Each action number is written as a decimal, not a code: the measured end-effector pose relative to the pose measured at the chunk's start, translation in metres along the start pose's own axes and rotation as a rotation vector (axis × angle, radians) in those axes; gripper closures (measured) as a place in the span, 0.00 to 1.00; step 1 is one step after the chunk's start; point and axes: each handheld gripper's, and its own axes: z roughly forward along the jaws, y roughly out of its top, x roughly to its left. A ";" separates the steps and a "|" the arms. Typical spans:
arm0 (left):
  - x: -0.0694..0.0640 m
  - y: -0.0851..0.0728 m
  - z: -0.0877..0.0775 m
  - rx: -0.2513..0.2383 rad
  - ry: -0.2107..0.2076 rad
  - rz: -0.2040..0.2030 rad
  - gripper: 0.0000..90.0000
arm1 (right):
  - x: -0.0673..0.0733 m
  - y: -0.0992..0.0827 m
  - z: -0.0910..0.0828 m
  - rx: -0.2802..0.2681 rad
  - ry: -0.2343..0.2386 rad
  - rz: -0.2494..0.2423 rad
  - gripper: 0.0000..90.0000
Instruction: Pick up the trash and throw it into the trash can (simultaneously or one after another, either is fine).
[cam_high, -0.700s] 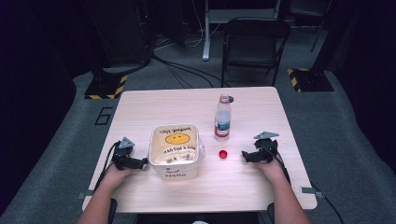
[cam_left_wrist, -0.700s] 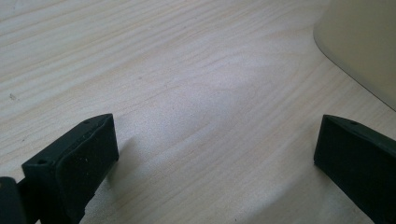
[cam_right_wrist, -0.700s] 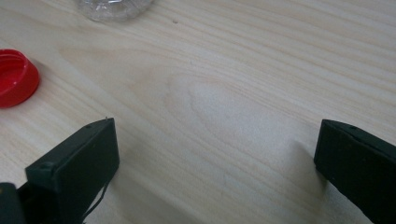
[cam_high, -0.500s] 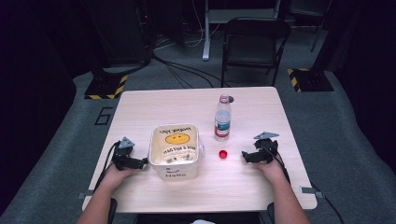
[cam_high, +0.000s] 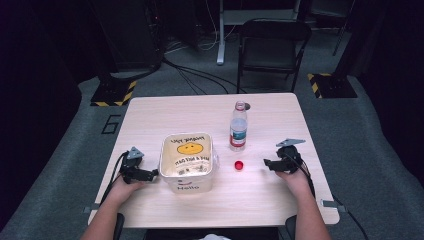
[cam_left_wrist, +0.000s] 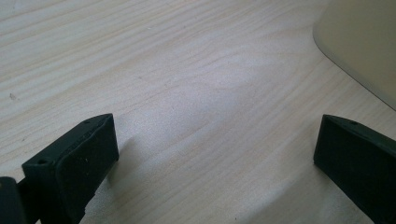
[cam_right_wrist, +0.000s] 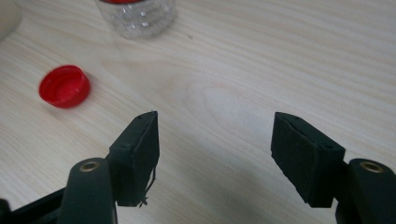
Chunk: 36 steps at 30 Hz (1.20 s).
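Over on the left of the wooden table (cam_high: 165, 112), the left gripper (cam_high: 150, 173) rests low on the surface, held in the person's left hand (cam_high: 121, 184), its tips just beside the left wall of the tub. In the left gripper view its jaws stand wide apart with bare wood grain between them, nothing gripped, and a curved cream corner of the tub (cam_left_wrist: 364, 42) sits at the upper right.

Moving along, the cream tub (cam_high: 187, 160) is upright near the front middle of the table, a yellow smiley face printed on it and "Hello" on its near wall.

Next comes the clear water bottle (cam_high: 238, 127), upright behind and to the right of the tub, with no cap on its neck. Its red cap (cam_high: 239, 164) lies on the wood in front of it, apart from the bottle and just right of the tub.

On the right, the right gripper (cam_high: 268, 163) points toward that cap, close to it but not touching, held in the right hand (cam_high: 290, 172). The right gripper view shows its jaws spread open over bare table, the cap (cam_right_wrist: 64, 86) up to the left and the bottle's base (cam_right_wrist: 137, 16) at the top edge.
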 end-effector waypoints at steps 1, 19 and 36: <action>0.000 0.000 0.000 -0.002 0.000 -0.003 0.00 | 0.001 0.002 -0.002 0.000 0.005 -0.003 0.33; 0.000 0.000 0.000 -0.002 0.000 -0.003 0.00 | 0.013 0.036 -0.040 -0.066 0.058 0.034 0.28; 0.000 0.000 0.000 -0.001 0.001 0.003 0.00 | 0.038 0.079 -0.027 -0.092 0.076 -0.094 0.15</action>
